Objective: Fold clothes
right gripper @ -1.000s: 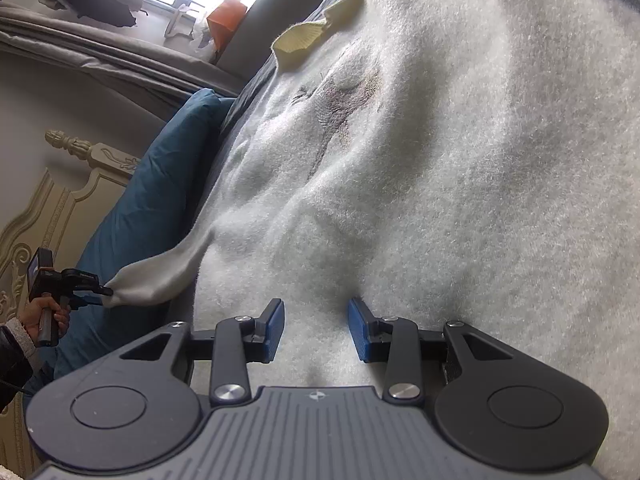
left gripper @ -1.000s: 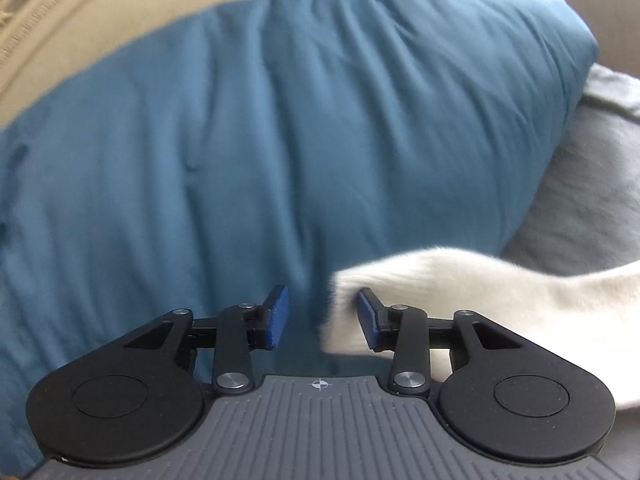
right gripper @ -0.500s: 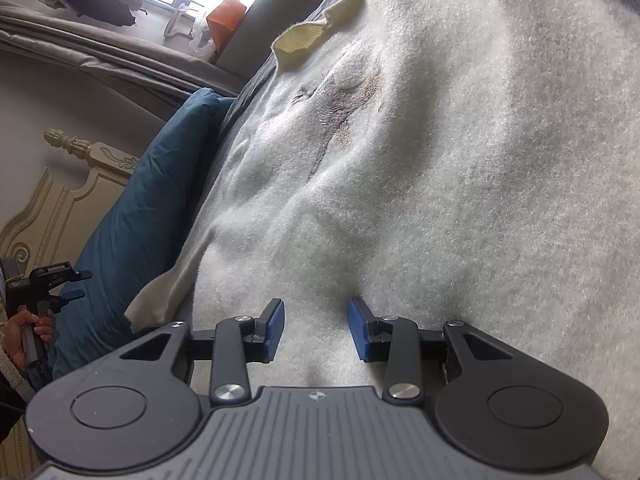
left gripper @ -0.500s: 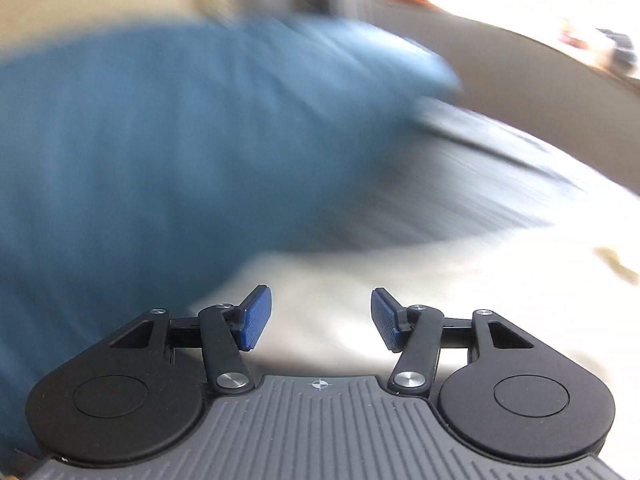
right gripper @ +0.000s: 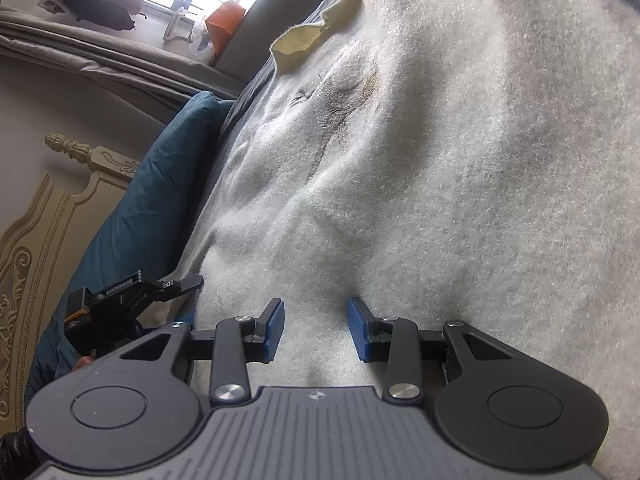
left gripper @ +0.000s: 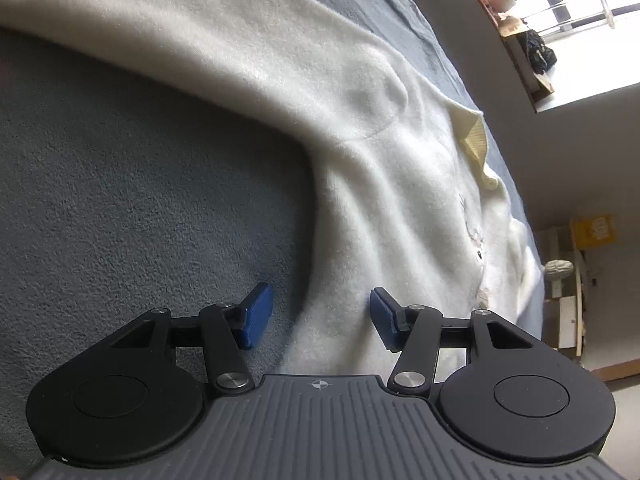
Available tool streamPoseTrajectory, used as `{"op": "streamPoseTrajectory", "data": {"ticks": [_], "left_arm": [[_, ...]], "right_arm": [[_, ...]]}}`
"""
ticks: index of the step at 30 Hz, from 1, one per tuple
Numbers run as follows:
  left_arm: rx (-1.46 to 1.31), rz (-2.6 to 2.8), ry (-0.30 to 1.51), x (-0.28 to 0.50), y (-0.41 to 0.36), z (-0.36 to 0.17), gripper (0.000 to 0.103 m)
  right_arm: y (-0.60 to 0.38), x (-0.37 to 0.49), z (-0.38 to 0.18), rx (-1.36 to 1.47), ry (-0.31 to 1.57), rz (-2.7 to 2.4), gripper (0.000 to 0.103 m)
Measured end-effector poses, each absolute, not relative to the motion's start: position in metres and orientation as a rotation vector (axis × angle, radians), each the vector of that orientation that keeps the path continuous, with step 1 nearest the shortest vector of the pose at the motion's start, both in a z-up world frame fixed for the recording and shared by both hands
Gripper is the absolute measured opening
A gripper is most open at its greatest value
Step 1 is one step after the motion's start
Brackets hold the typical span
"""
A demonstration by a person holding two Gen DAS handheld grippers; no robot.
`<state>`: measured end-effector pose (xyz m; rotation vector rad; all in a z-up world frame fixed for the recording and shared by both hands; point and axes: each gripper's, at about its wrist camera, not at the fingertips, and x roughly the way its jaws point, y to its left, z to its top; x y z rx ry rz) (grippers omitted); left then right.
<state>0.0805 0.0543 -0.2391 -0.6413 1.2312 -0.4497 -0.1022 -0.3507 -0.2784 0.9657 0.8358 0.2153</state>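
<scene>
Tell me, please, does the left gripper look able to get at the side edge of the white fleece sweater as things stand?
Probably yes. The left gripper is open and straddles the edge of the white fleece sweater where it meets the grey bed cover; nothing lies between them.

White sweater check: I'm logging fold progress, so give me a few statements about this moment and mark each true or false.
1. The left tool is open, its fingers straddling the side edge of the white sweater. True.
2. The right tool is shut on the sweater. False: it is open, with fleece showing between its blue pads.
3. The sweater lies on a grey blanket. True.
4. The pale yellow ribbed collar is pinched in the right tool. False: it lies far from both tools.
5. The teal pillow rests on top of the sweater. False: it is beside it, by the headboard.
</scene>
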Motion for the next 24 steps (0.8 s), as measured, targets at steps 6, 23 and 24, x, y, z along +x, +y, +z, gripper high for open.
{"op": "streamPoseTrajectory", "data": {"ticks": [6,23,24], "left_arm": [[-0.563,-0.457,1.242,0.055,0.036,-0.241,0.025],[-0.398,-0.411,0.972,0.048,0.035,-0.187,0.018],[-0.388,-0.419,0.961,0.051,0.029,-0.187,0.018]], "right_arm": [[-0.352,-0.101,-0.279,0.969,0.836,0.218,0.038],[-0.350,-0.102,-0.277,0.966,0.836,0.209,0.038],[-0.350,-0.102,-0.277,0.967,0.837,0.208,0.038]]}}
